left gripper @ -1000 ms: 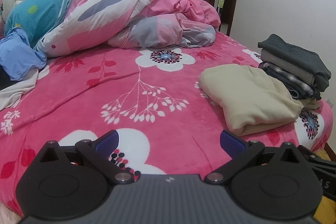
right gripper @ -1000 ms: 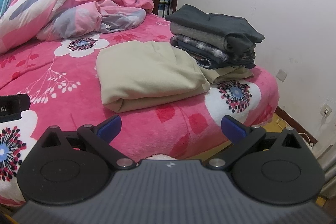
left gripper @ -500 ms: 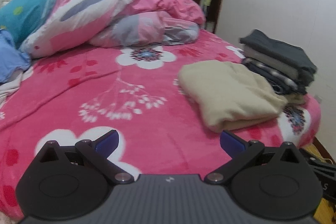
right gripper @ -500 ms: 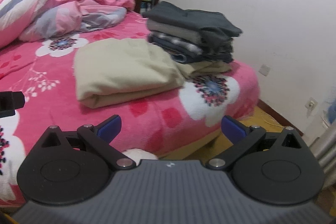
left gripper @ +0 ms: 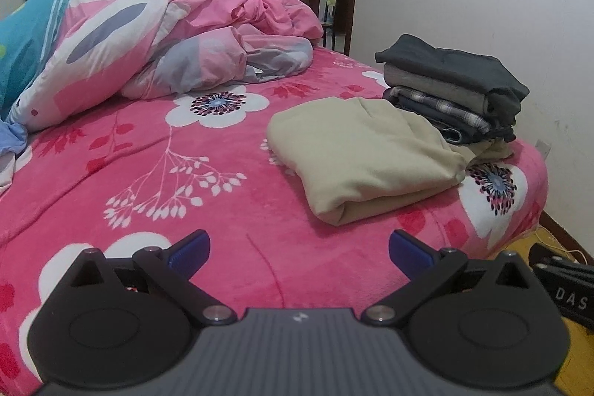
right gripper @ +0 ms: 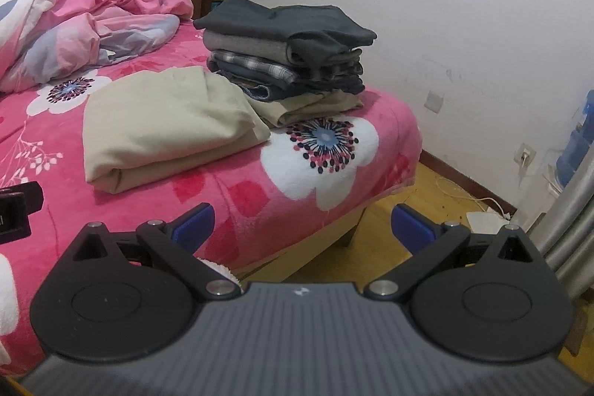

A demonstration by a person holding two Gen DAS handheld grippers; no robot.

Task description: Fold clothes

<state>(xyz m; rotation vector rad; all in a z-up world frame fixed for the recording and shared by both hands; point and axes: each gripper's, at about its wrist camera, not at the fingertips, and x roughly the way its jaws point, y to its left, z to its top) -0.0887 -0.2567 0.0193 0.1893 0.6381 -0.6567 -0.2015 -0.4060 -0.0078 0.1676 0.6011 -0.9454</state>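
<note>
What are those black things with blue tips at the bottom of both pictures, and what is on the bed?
Each is a hand-held claw carried by a person, with a camera looking along its two fingers. One picture comes from the left claw, the other from the right claw. Both are open and hold nothing. On the pink flowered blanket lies a folded beige garment, beside a stack of folded clothes. A rumpled pink quilt sits at the back.
</note>
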